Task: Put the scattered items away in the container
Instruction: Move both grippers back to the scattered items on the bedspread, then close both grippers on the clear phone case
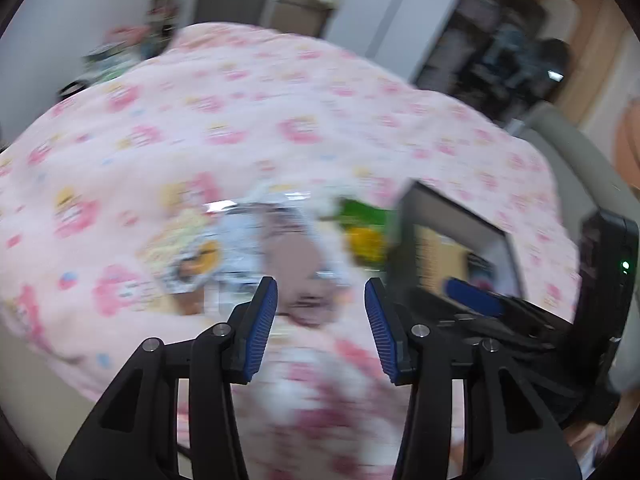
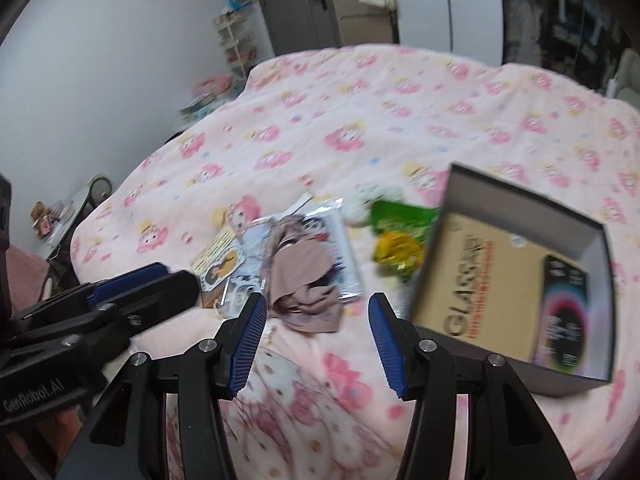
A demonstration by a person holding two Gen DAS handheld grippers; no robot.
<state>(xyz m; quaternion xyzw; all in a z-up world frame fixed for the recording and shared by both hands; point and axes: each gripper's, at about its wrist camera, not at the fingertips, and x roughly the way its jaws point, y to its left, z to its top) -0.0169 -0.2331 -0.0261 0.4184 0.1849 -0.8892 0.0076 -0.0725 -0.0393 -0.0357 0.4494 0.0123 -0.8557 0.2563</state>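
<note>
Several loose items: a small heap lies on the pink patterned bedspread, just left of the open box, which serves as landmark throughout.
Box: dark-walled, open-topped, resting on the bedspread; in the left wrist view it is blurred at the right.
Box contents: a tan carton printed "GLASS" lies flat inside; a dark packet with a coloured ring design lies on it toward the box's right wall.
Green and yellow packet: just beside the box's left wall, outside it; in the left wrist view it is a blurred green-yellow patch.
Mauve folded cloth: left of the green packet, lying on a shiny clear-wrapped pack; blurred in the left wrist view.
Yellow printed card: farther left of the box, at the heap's left edge, touching the wrapped pack.
Right gripper: jaws spread wide, nothing between them, hovering near the cloth and left of the box's near corner.
Left gripper: jaws spread wide, empty, above the bedspread with the heap ahead; in the right wrist view it sits well left of the box.
Surroundings: a grey door and a white shelf rack stand beyond the bed, far behind the box.
</note>
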